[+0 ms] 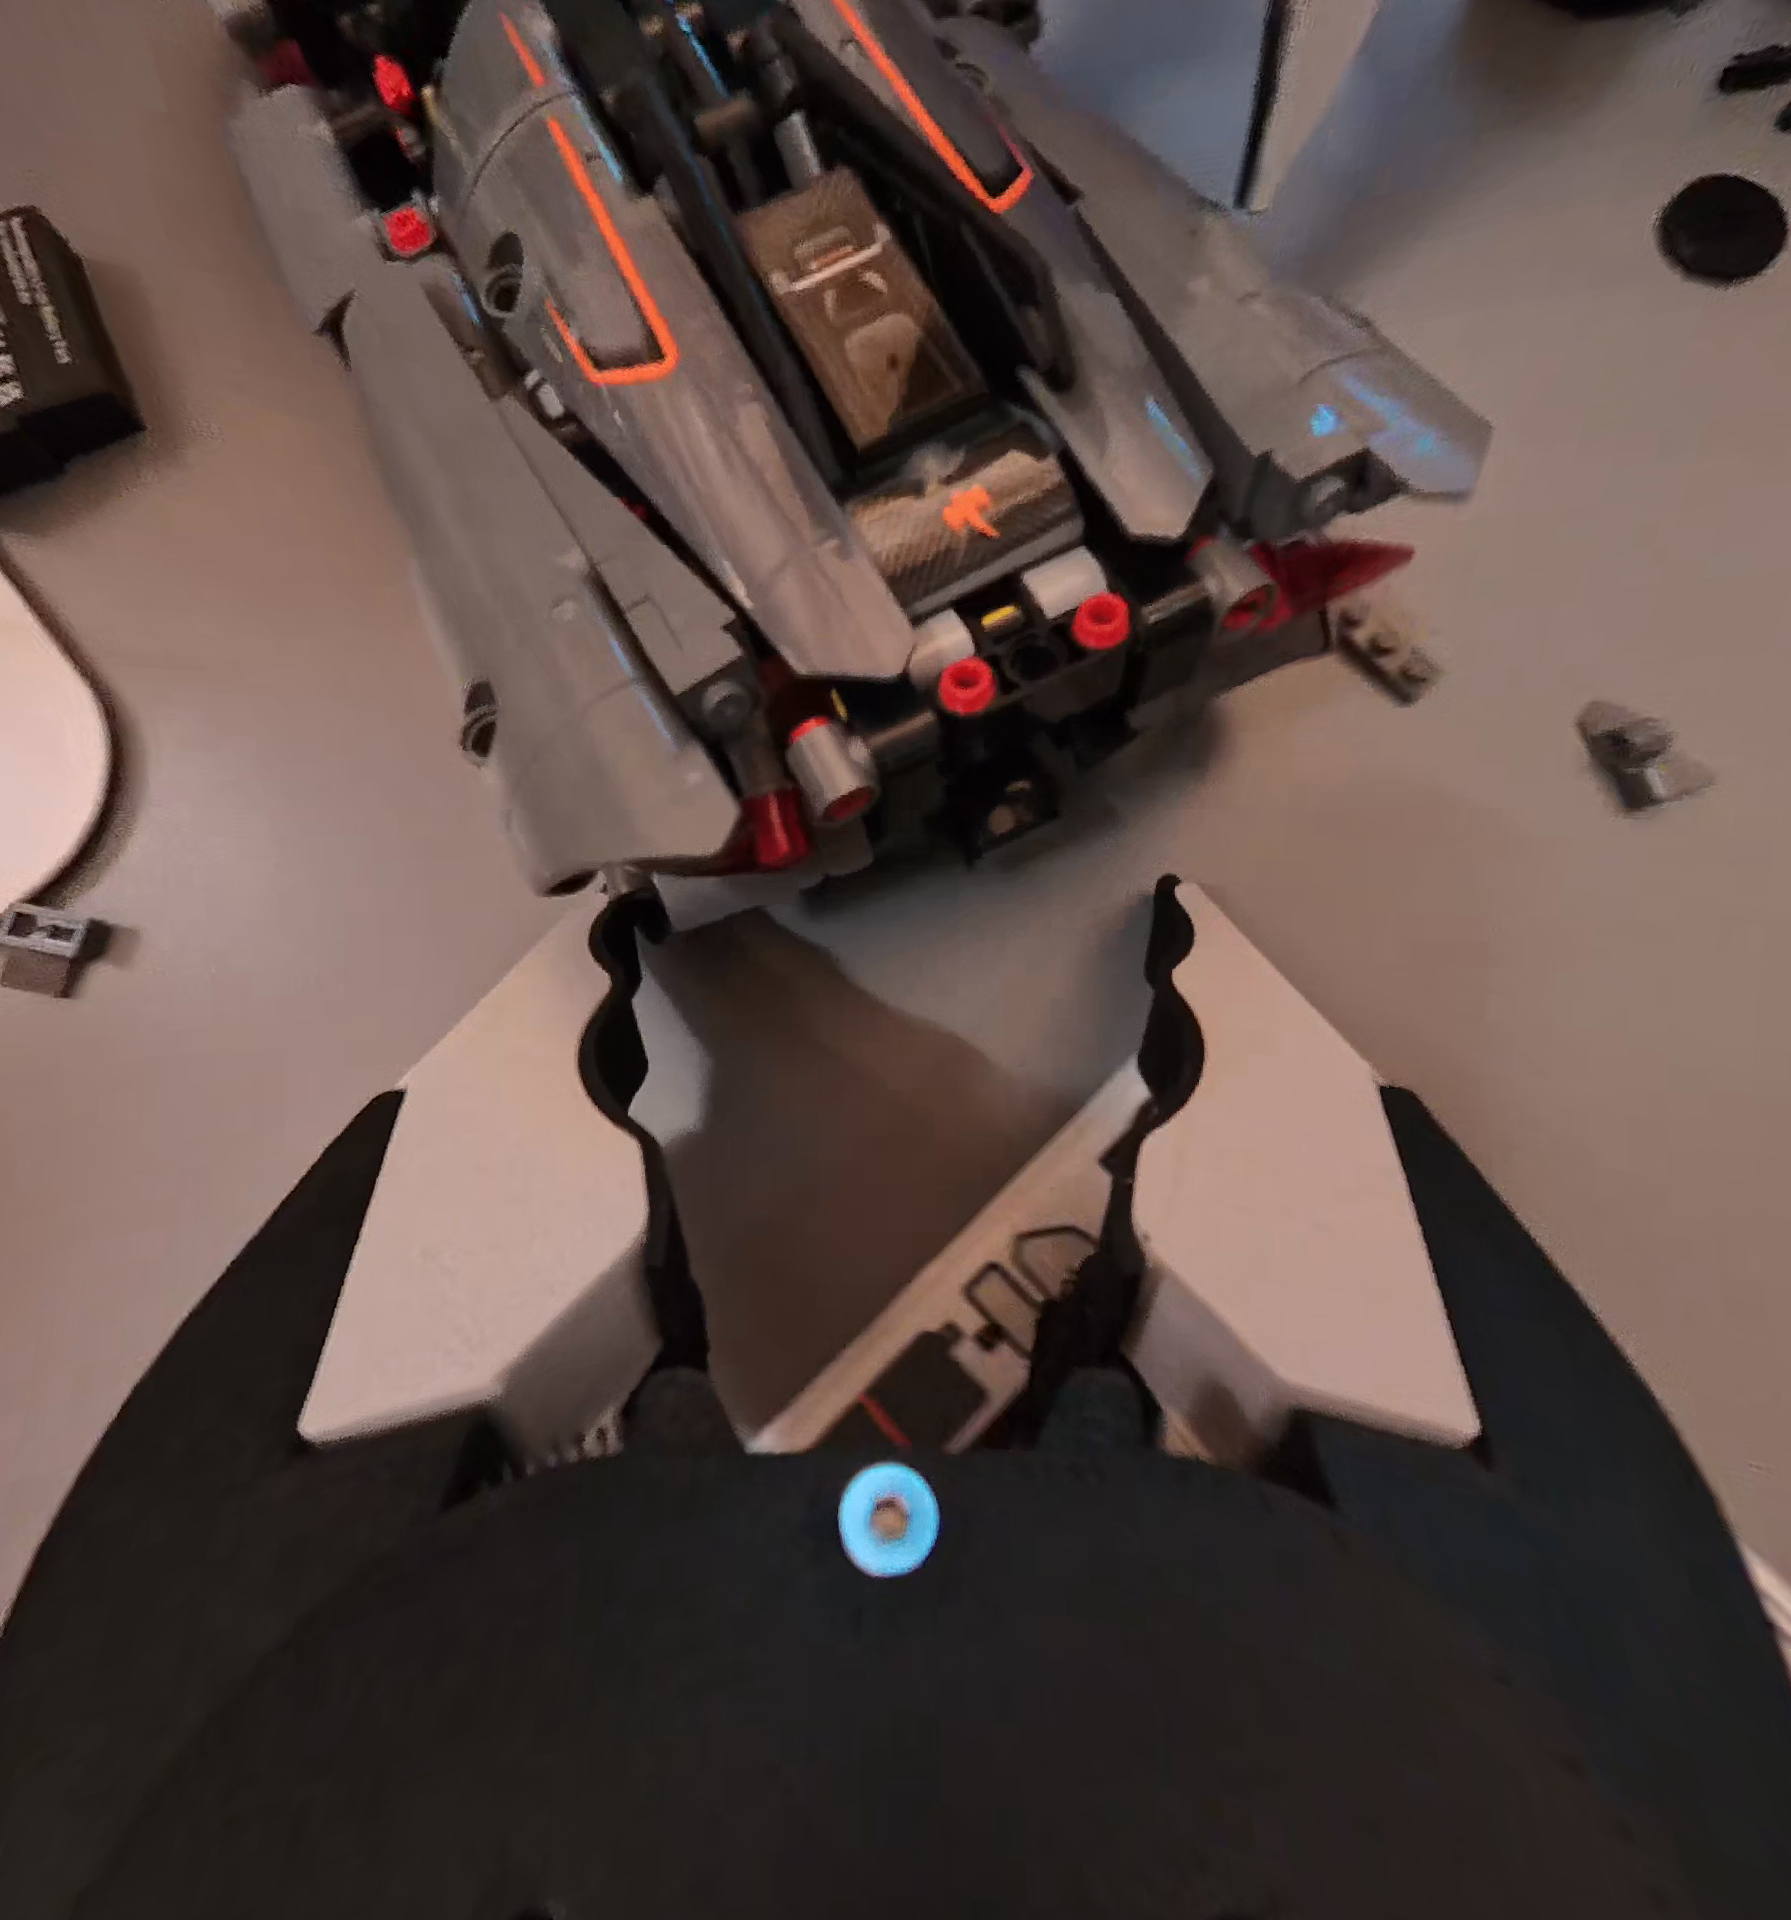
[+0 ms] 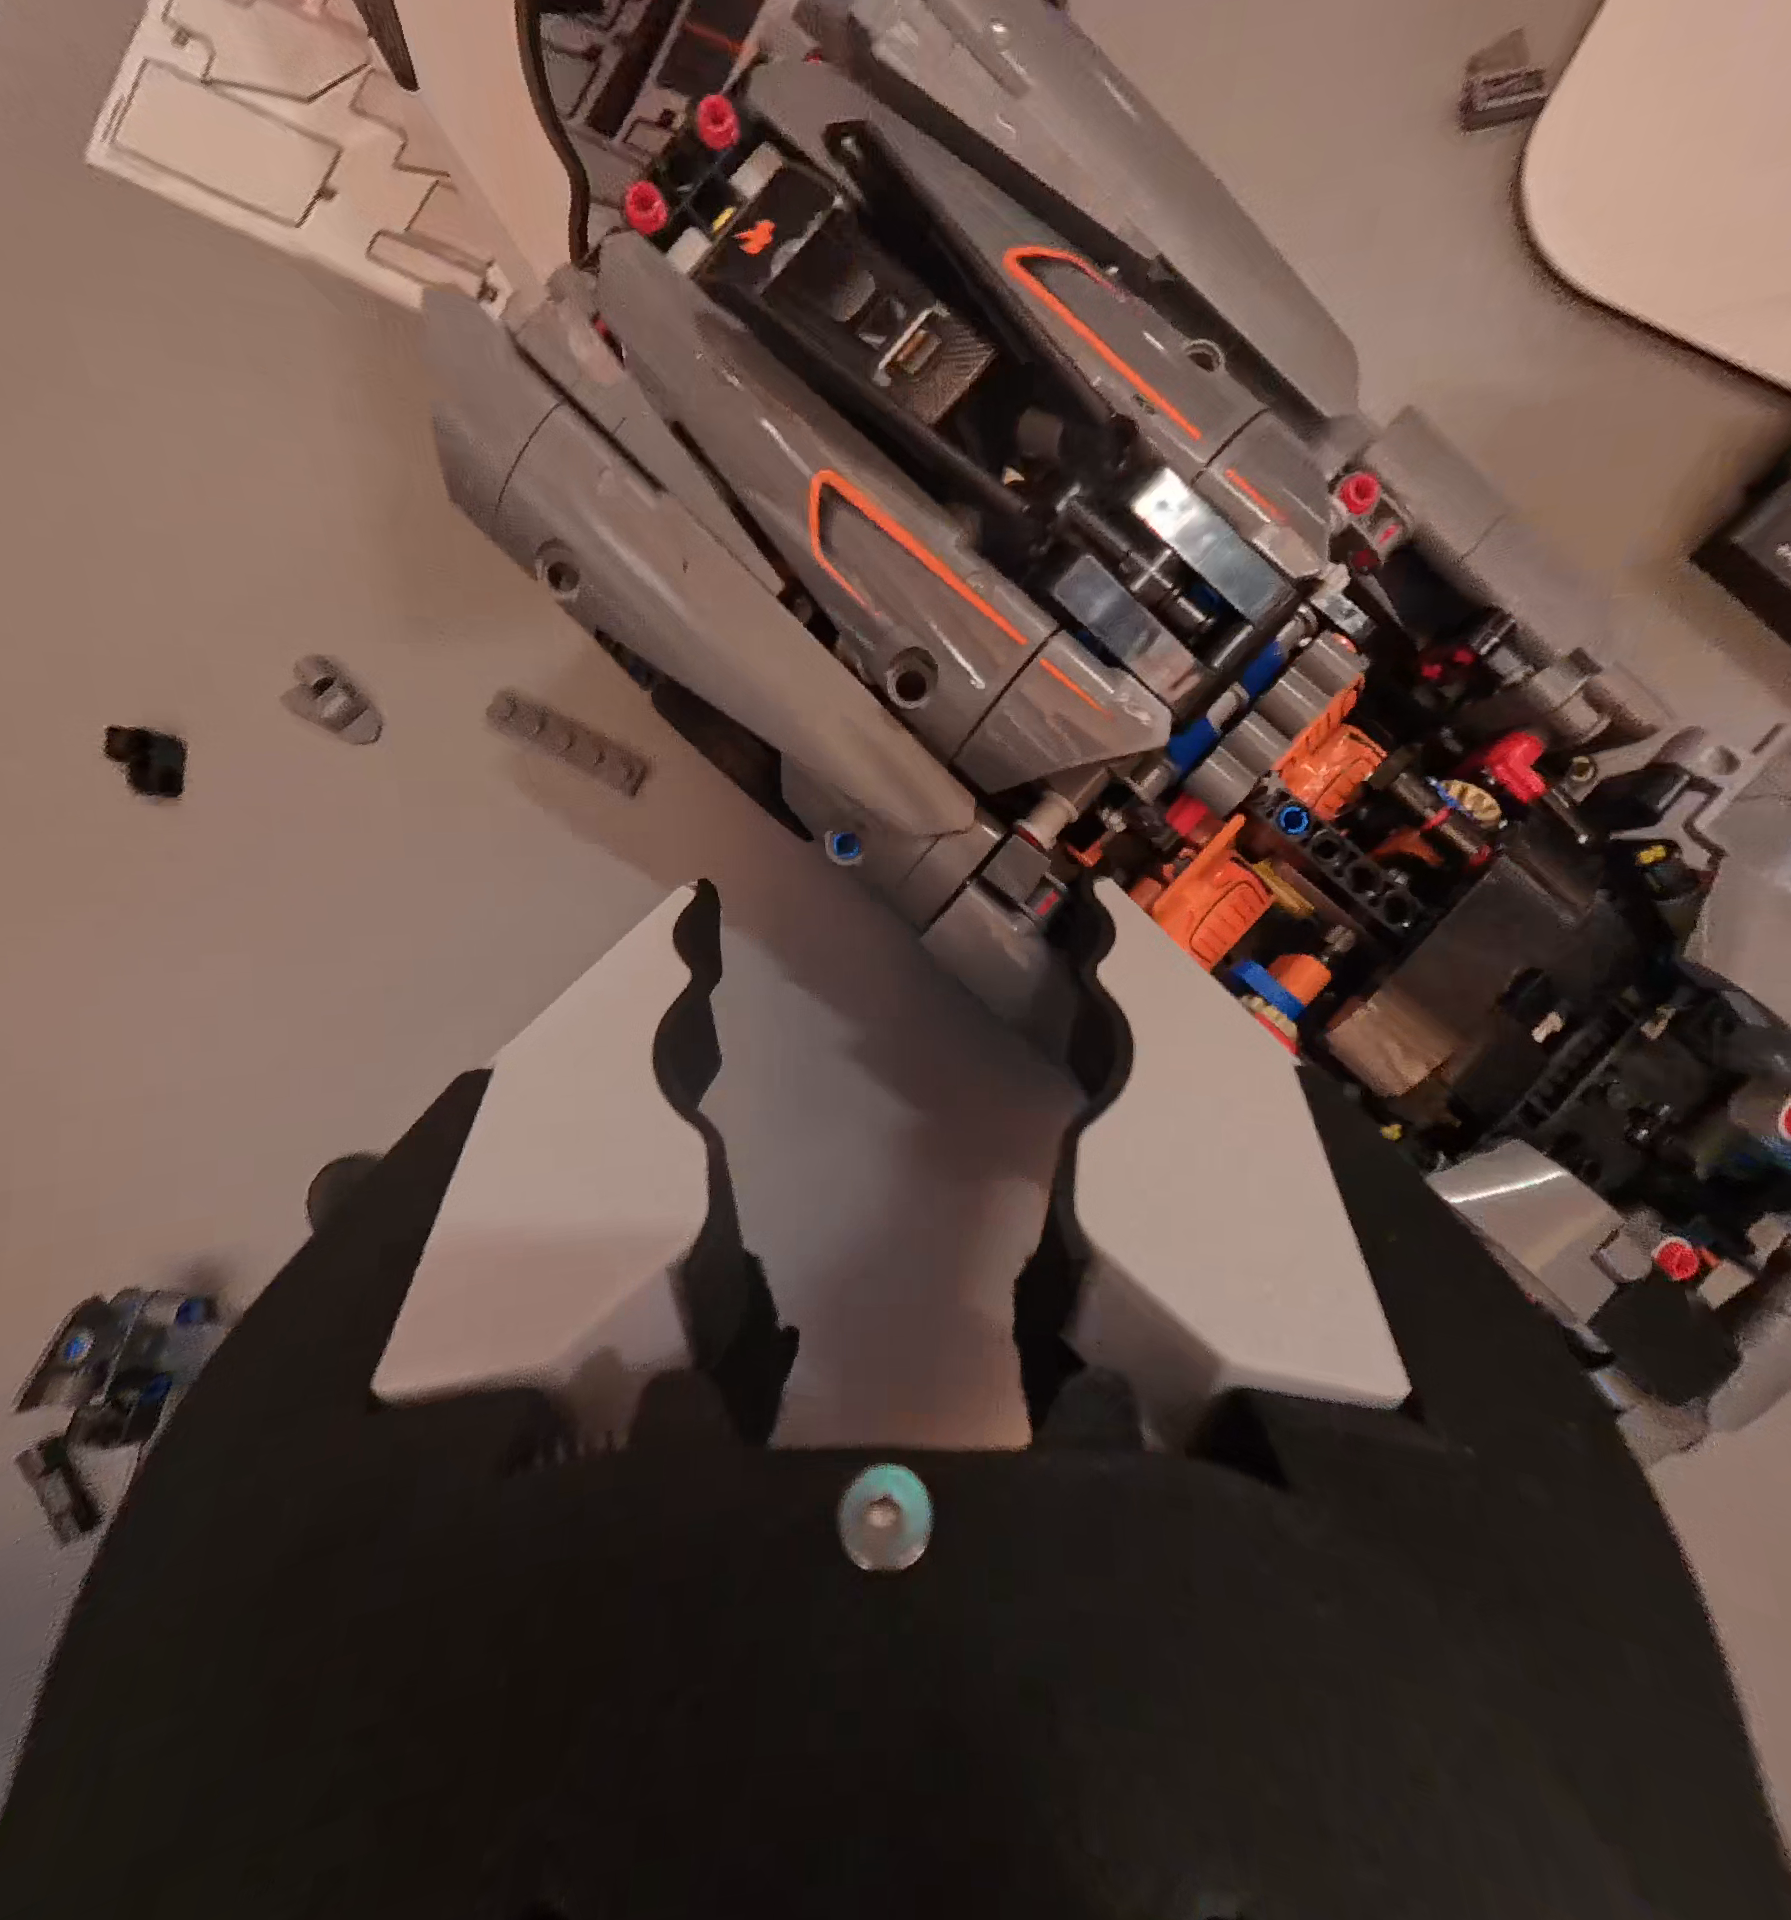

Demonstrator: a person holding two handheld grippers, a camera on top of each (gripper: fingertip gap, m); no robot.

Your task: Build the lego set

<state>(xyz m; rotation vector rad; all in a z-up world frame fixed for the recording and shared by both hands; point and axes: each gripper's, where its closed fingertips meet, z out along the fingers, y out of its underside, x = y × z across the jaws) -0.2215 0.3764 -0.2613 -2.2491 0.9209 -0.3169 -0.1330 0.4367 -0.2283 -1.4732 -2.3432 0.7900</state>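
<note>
A large grey lego car model (image 1: 725, 447) with orange stripes, red pins and a black frame lies on the pale table; it also shows in the right wrist view (image 2: 922, 582), with orange and black inner parts exposed at its right end. My left gripper (image 1: 896, 914) is open and empty, just in front of the model's near end. My right gripper (image 2: 896, 909) is open and empty, its fingertips close to the model's grey side panel; touch cannot be told.
Loose grey pieces (image 1: 1639, 753) (image 1: 44, 940) lie on the table. A black box (image 1: 18, 343) sits at left beside a pale rounded board (image 1: 8, 727). In the right wrist view lie a grey plate (image 2: 569, 743), a small black piece (image 2: 148, 758) and a paper sheet (image 2: 247, 156). The grippers' ends are close to 12 centimeters from one another. From either gripper's tips it is about 7 centimeters to the grey plate (image 2: 569, 743). It turns up in the left wrist view (image 1: 1347, 612) as well.
</note>
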